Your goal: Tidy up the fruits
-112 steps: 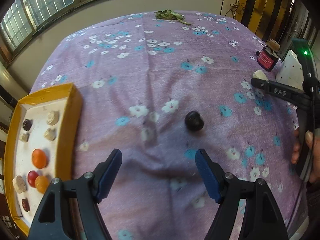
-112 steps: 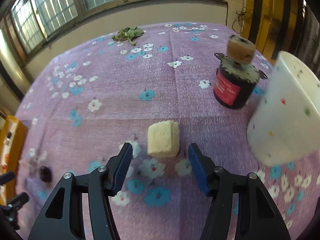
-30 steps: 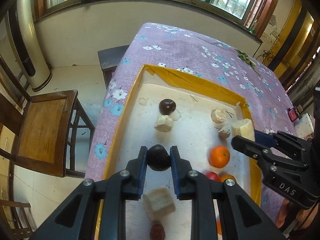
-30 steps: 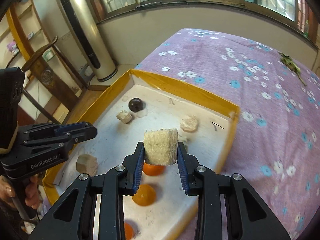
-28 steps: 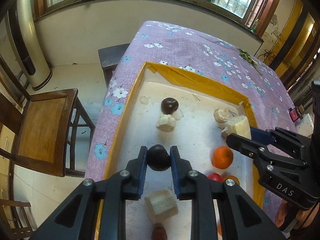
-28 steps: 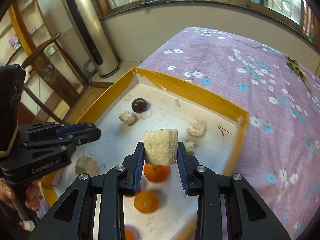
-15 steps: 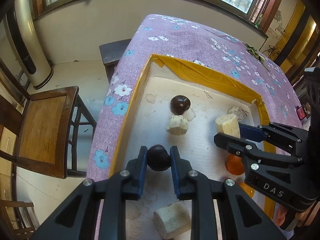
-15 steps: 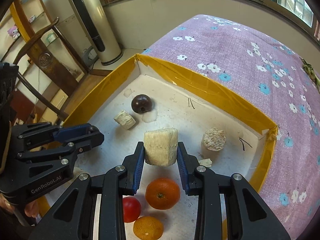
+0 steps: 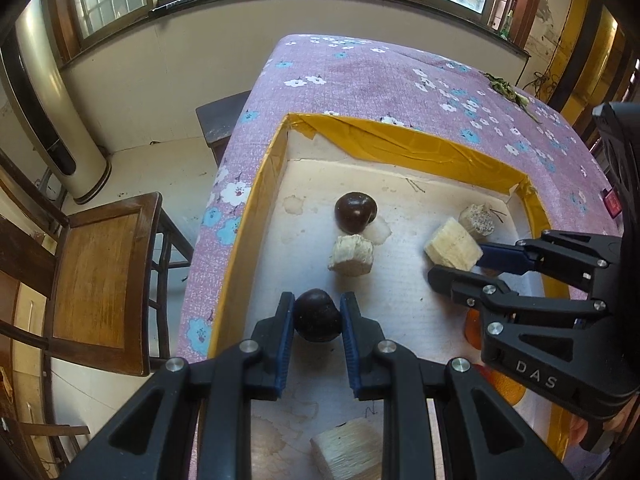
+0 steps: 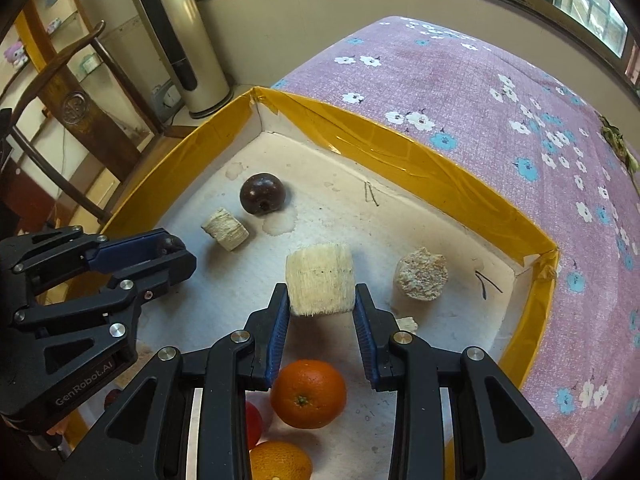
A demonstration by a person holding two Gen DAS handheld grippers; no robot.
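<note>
Tongs on both sides are loaded, and both sit over the yellow-rimmed tray (image 9: 404, 148) at the edge of the purple flowered tablecloth (image 9: 380, 76). Left gripper (image 9: 317, 316) is pinched tight on a dark round fruit (image 9: 318, 315), blue pads pressed against its two sides, the fruit low over the white tray floor near the left wall. Right gripper (image 10: 321, 304) has a pale fibrous chunk (image 10: 320, 284) clamped between its pads, jaws narrowed to the width of that chunk, and it hangs above the middle of the tray. From the left wrist camera the same chunk (image 9: 452, 249) shows at the tip of the right gripper (image 9: 460, 264), just beside a smaller cut piece (image 9: 476, 220) near the far right corner.

Already in the tray: a second dark fruit (image 10: 262, 193) towards the far left corner, touching nothing, with a small pale piece (image 10: 225, 229) just in front of it. Over by the right wall sits a round crumbly piece (image 10: 420, 273). Nearer the camera, an orange (image 10: 308, 393) lies under the right gripper's fingers, another orange (image 10: 280, 462) and something red (image 10: 253, 424) just beside it. One more pale block (image 9: 346, 450) lies at the near end, under the left gripper. A wooden chair (image 9: 96, 276) stands on the floor beside the table.
</note>
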